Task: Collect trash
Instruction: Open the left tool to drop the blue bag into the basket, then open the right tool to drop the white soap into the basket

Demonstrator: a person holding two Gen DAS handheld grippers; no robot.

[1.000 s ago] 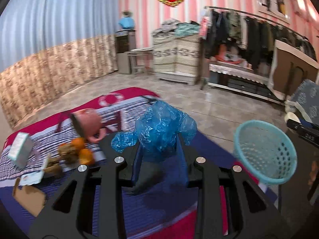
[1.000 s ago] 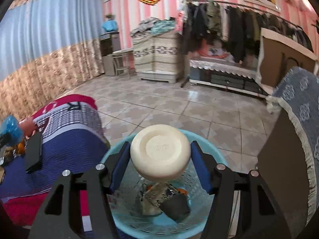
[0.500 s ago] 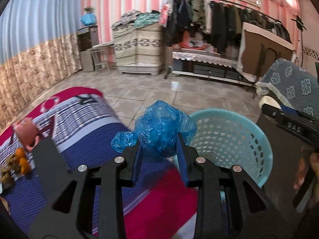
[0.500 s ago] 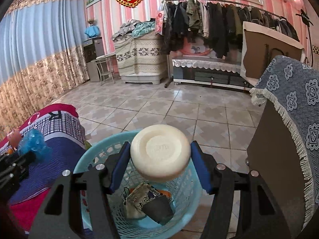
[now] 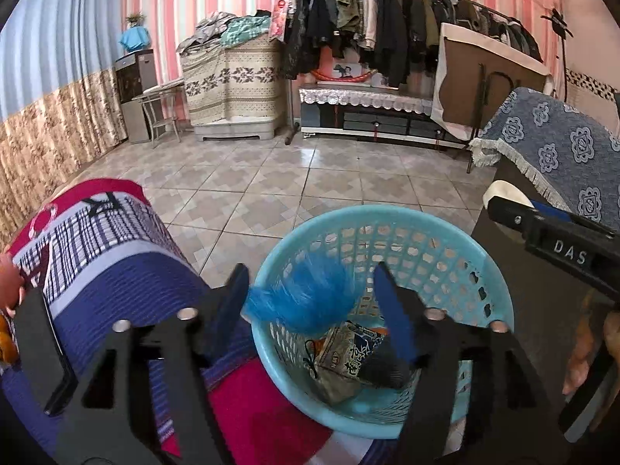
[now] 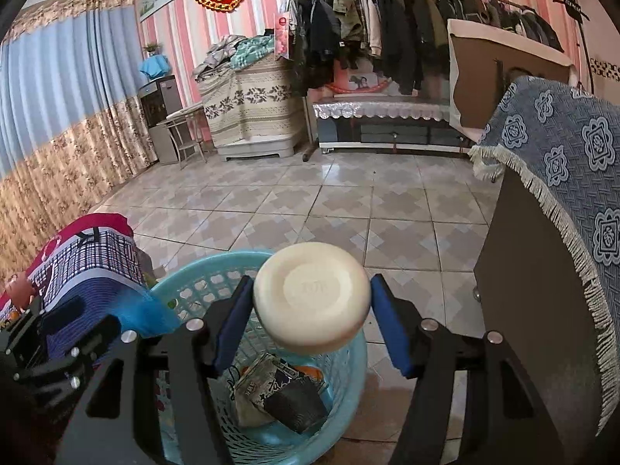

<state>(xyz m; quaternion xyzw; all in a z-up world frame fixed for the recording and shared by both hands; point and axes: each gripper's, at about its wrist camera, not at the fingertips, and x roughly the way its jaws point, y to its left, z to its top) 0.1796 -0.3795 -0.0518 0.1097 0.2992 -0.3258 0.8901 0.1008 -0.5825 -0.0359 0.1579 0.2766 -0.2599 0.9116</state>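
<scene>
blurred blue plastic bag [image 5: 306, 298] over turquoise basket [image 5: 484, 271] holding wrappers [image 5: 348, 356]
</scene>
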